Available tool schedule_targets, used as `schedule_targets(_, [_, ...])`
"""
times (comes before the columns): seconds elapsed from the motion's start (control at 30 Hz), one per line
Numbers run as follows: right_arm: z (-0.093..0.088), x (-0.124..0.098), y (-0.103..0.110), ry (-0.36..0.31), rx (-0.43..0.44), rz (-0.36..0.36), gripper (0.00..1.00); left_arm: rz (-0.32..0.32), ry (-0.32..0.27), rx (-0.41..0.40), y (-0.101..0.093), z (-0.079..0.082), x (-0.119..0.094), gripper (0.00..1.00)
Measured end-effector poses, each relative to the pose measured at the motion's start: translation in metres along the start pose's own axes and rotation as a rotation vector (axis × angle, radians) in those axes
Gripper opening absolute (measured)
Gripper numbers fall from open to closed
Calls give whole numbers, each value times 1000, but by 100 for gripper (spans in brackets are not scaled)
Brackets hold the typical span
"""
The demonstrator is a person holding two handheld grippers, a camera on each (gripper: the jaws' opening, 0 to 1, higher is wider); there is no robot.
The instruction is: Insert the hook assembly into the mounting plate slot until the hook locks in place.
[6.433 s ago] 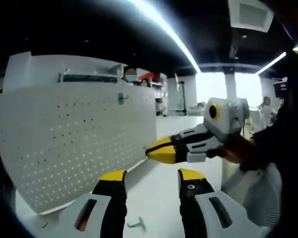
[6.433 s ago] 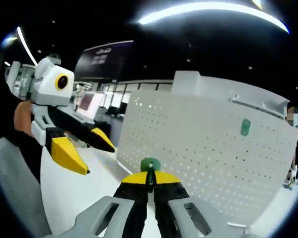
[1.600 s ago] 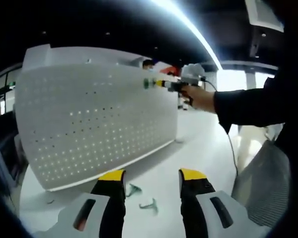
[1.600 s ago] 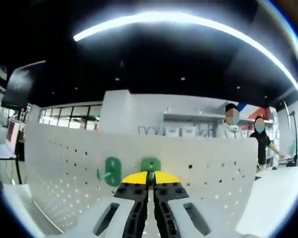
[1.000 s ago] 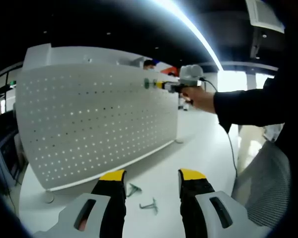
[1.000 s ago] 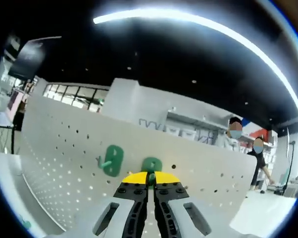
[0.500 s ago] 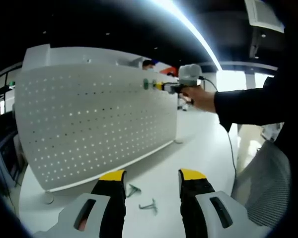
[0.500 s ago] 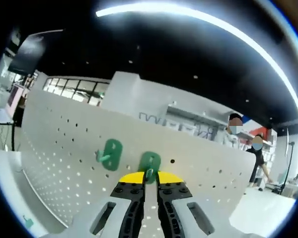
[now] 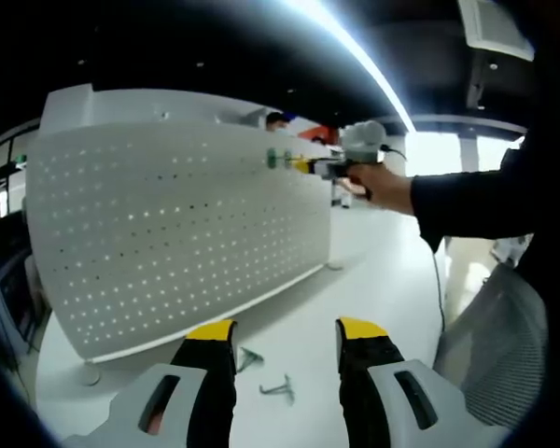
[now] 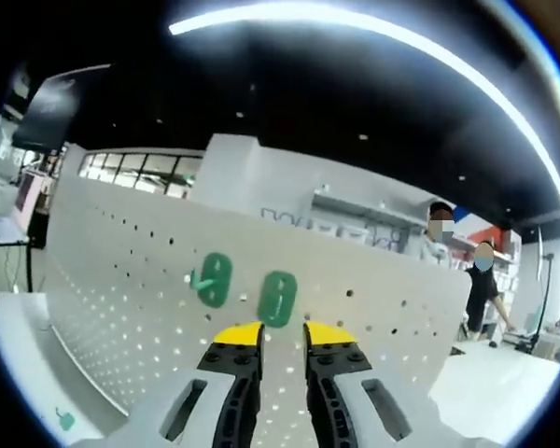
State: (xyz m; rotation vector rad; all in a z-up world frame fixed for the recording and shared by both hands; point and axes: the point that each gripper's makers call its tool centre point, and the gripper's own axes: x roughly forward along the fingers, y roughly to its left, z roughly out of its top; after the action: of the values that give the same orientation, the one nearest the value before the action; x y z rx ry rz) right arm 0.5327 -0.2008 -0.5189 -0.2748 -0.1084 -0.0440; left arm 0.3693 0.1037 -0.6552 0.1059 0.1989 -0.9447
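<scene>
1. Your left hand-held gripper (image 9: 285, 338) sits low in its view, jaws spread and holding nothing, above two loose green hooks (image 9: 264, 371) on the white surface (image 9: 355, 280).
2. Your right hand-held gripper (image 10: 282, 333) has just let go: its jaws now stand parted, and the flat green plastic hook (image 10: 277, 298) stays seated in the white perforated mounting plate (image 10: 121, 280), right of an identical green hook (image 10: 212, 279). It looks locked.
3. Behind the plate: an office, ceiling light strips, two people (image 10: 462, 280) at right.
</scene>
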Motion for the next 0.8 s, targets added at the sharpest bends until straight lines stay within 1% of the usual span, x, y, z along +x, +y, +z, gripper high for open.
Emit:
schedule_targets(0.1, [-1, -5, 0, 4, 12, 2, 22, -2, 0, 2, -1, 0, 0, 43])
schedule_targets(0.23, [2, -16, 4, -11, 37, 8, 30, -3, 0, 3, -1, -1, 0, 43])
schedule_targets(0.43, [5, -31, 19, -16, 37, 39, 39, 2, 4, 4, 1, -2, 0, 43])
schedule_targets(0.57, [7, -42, 29, -27, 46, 57, 42, 6, 4, -1, 3, -2, -1, 43])
schedule_targets(0.8, [10, -56, 38, -46, 90, 74, 46, 9, 22, 6, 5, -6, 1, 42])
